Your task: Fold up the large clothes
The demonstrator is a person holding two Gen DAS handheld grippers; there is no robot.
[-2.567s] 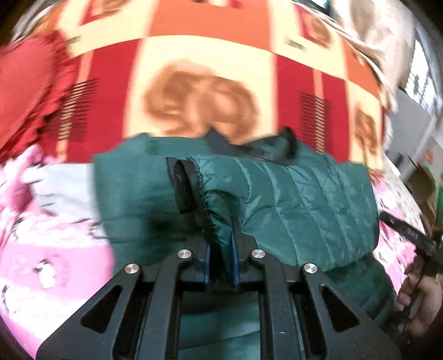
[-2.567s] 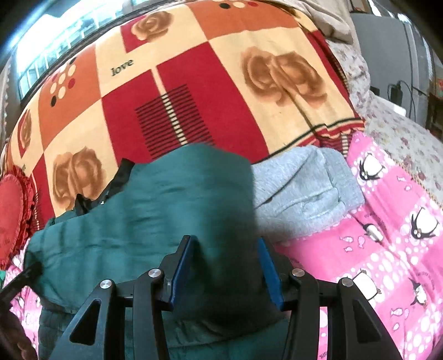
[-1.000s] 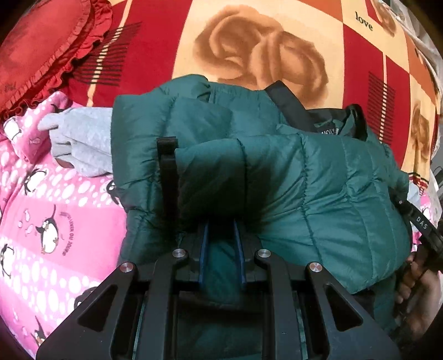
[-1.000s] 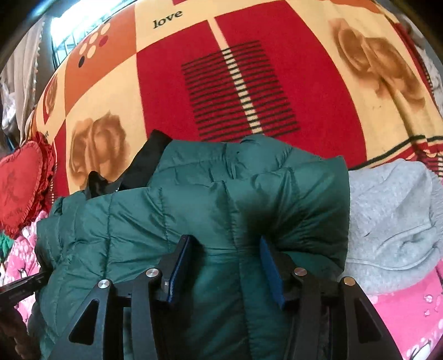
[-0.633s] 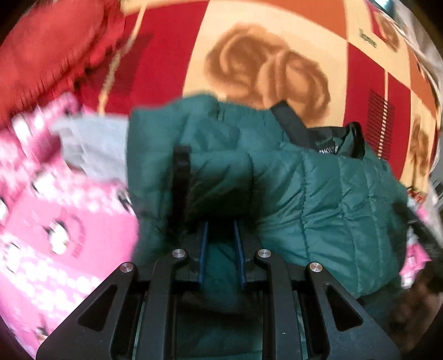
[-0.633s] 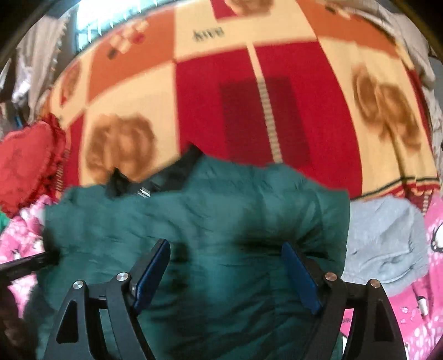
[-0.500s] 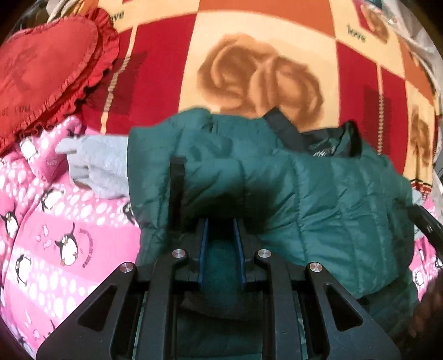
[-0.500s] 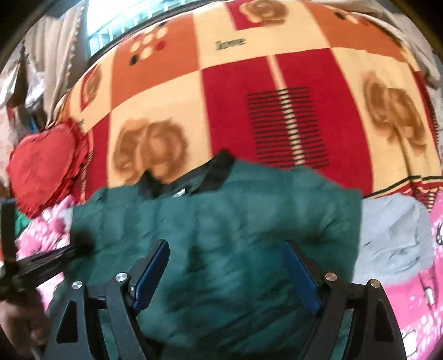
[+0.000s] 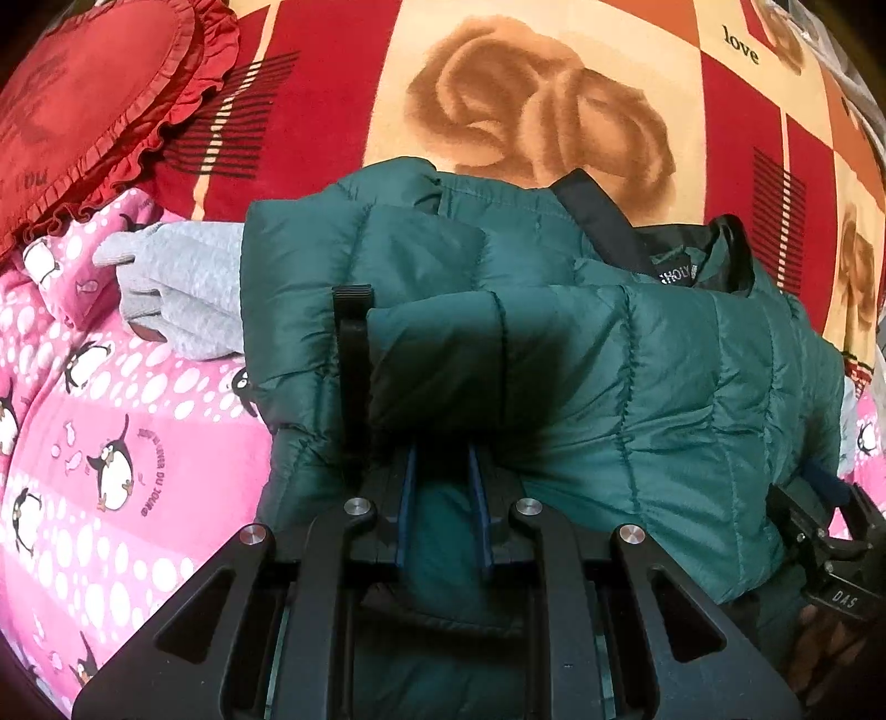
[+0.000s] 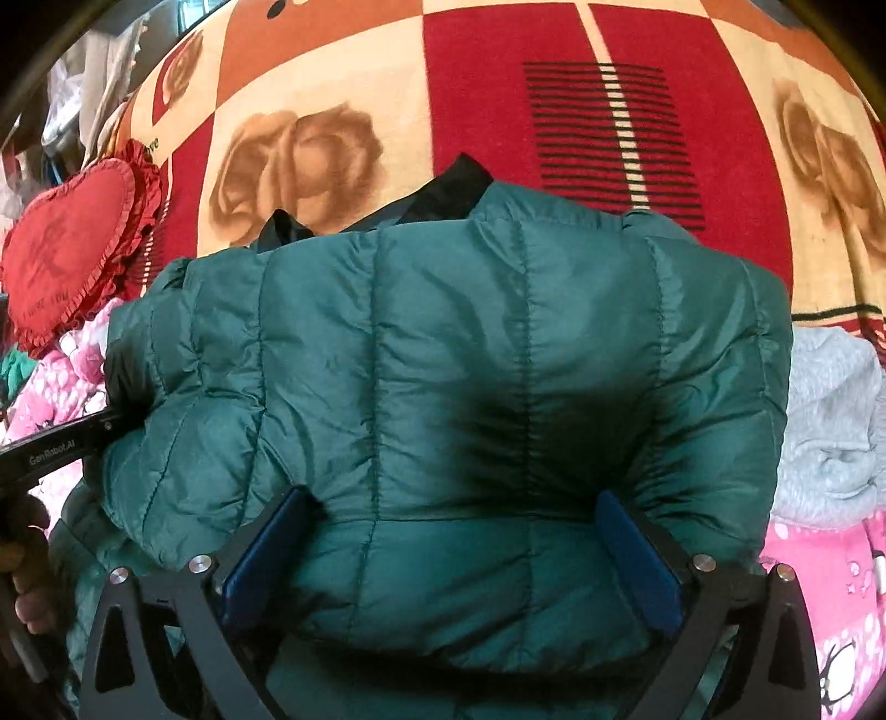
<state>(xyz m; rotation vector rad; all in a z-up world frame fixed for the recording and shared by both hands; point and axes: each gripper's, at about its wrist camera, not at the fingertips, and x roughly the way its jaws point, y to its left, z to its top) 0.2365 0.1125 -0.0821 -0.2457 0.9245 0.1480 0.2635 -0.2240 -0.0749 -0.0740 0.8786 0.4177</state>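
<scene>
Two grippers work on one dark green quilted puffer jacket (image 10: pixel 443 354). The left gripper (image 9: pixel 441 498) has its blue-lined jaws drawn close together, pinching a fold of the jacket's green fabric between them; the fabric bulges out just ahead of the fingertips and a black elastic cuff band (image 9: pixel 351 354) stands upright at the left edge of that fold. The right gripper (image 10: pixel 451 531) has its jaws spread wide apart, one blue pad (image 10: pixel 266 548) at either side of the jacket's doubled-over lower edge, with the padded fabric filling the space between them; the pads do not squeeze it.

Beyond the fingers, the jacket lies in a bunched, partly folded heap on a bed, its black inner collar (image 9: pixel 686 260) with a small label turned up at the far side. In the left wrist view the right gripper's black body shows at the jacket's right edge, and in the right wrist view the left gripper's black arm, with a hand (image 10: pixel 27 559) below it, pokes out at the jacket's left edge.

Under the jacket's near part lies a pink sheet with penguins (image 9: pixel 111 459). A grey sweatshirt (image 10: pixel 830 432) lies beside the jacket, partly tucked under it. Farther back spreads a red, cream and orange blanket with brown roses (image 10: pixel 609 50), and a red heart-shaped ruffled cushion (image 9: pixel 83 105) rests on it near the pink sheet.
</scene>
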